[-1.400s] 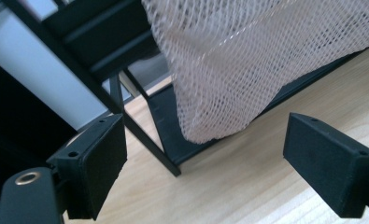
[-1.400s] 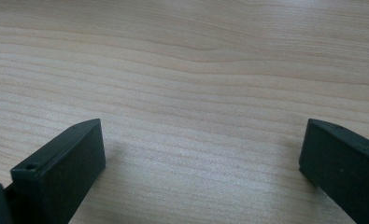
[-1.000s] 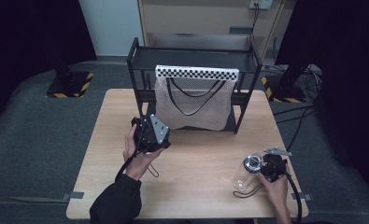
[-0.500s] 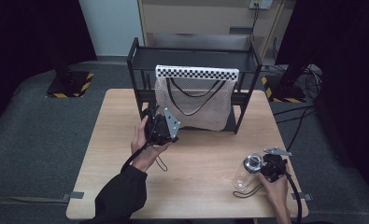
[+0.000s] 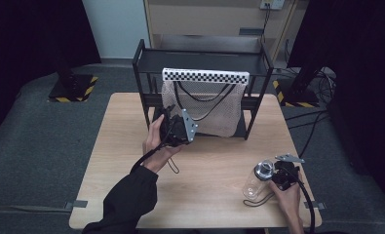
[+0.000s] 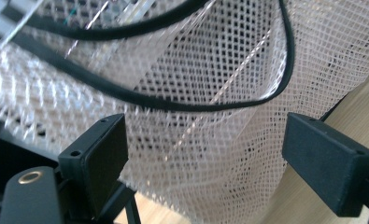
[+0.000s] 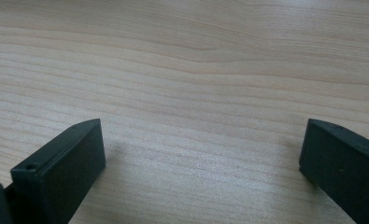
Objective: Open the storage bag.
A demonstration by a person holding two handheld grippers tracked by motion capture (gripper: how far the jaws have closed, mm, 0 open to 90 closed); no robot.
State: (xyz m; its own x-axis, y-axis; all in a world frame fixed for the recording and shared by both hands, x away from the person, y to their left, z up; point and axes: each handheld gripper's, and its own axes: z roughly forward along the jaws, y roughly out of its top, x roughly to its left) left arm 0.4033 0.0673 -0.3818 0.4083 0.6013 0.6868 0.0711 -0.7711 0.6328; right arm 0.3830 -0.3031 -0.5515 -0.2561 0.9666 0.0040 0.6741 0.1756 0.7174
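Left gripper [image 6: 205, 154] was spread wide right at the mesh bag [image 6: 210, 116] (gripping nothing), hand [image 5: 157, 144] raised mid-frame by the rack [image 5: 146, 73].

Left gripper [image 5: 173, 127], black two-jaw with grey three-cornered top plate: held up mid-table in the left hand [image 5: 157, 144], dark-sleeved forearm reaching forward; jaws spread wide. Right gripper [image 5: 283, 176], same black two-jaw build: low at the near right edge, right hand [image 5: 288, 199] behind it; jaws wide apart, pointed down.
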